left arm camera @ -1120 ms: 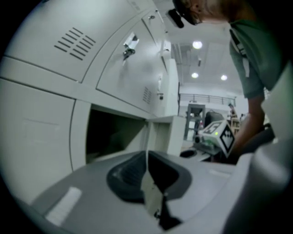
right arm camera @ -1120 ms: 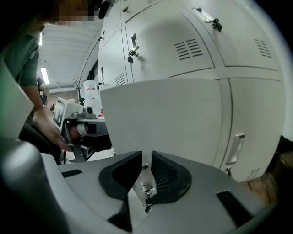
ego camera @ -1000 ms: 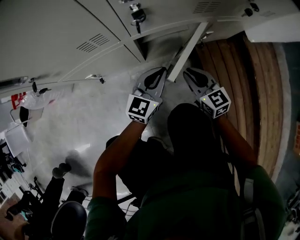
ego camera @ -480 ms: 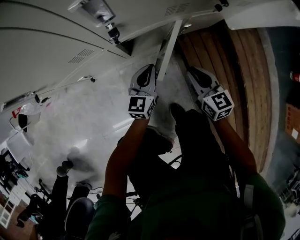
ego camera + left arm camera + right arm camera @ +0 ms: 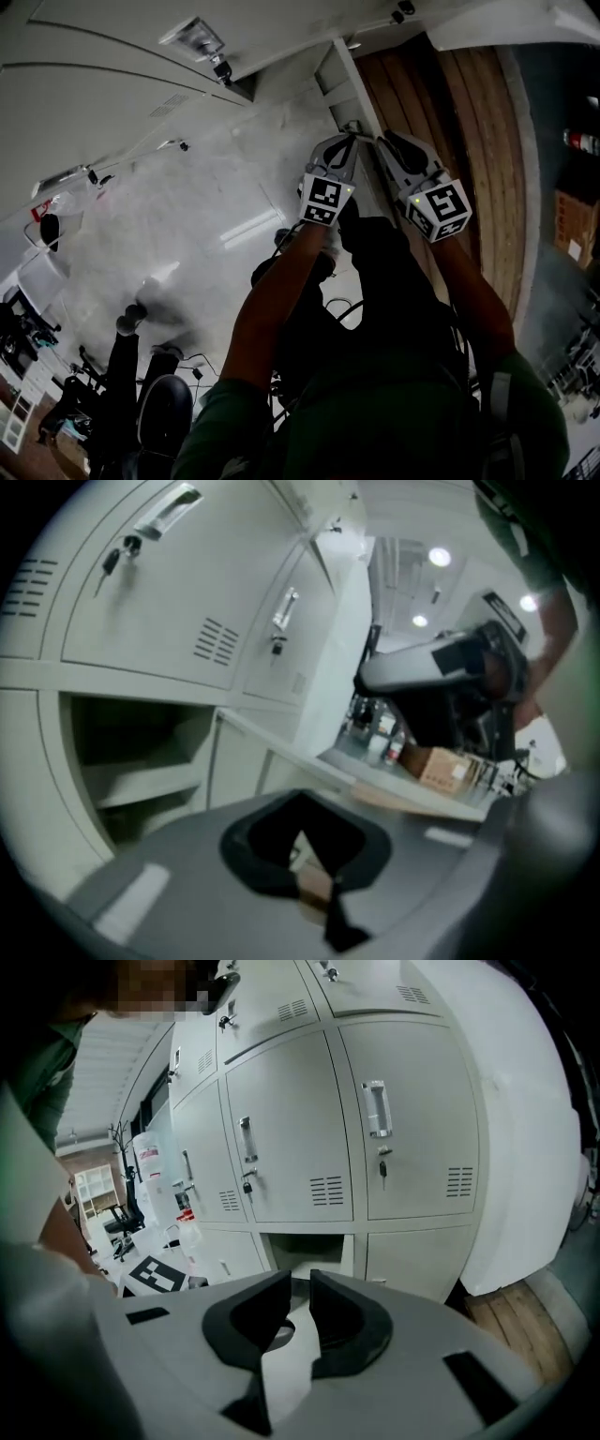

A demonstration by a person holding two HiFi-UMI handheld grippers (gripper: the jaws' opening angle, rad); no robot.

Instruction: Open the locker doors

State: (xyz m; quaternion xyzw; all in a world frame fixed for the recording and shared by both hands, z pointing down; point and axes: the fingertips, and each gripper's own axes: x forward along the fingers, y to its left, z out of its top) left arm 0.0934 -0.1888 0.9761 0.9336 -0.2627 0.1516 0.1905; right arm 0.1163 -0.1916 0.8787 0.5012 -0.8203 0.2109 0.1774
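A bank of pale grey lockers (image 5: 122, 66) runs along the top of the head view. One bottom-row locker door (image 5: 349, 89) stands swung open, and its compartment (image 5: 305, 1246) shows dark and empty in the right gripper view. My left gripper (image 5: 345, 148) hangs just below the door's free edge with its jaws together and nothing seen between them. In the left gripper view the open compartment (image 5: 131, 761) lies to the left of that gripper (image 5: 305, 841). My right gripper (image 5: 392, 150) is close beside it, facing the lockers (image 5: 309, 1129); this gripper (image 5: 300, 1288) has its pads almost touching and empty.
Closed doors carry handles and hanging keys (image 5: 221, 67). Wooden flooring (image 5: 469, 141) lies to the right of the lockers, pale grey floor (image 5: 187, 225) to the left. A white wall or pillar (image 5: 525, 1147) borders the lockers. Chairs and another person's legs (image 5: 122, 375) are at far left.
My left gripper has moved right, close up to the right gripper below the door's edge. The open door now shows more of its face. The head view has shifted.
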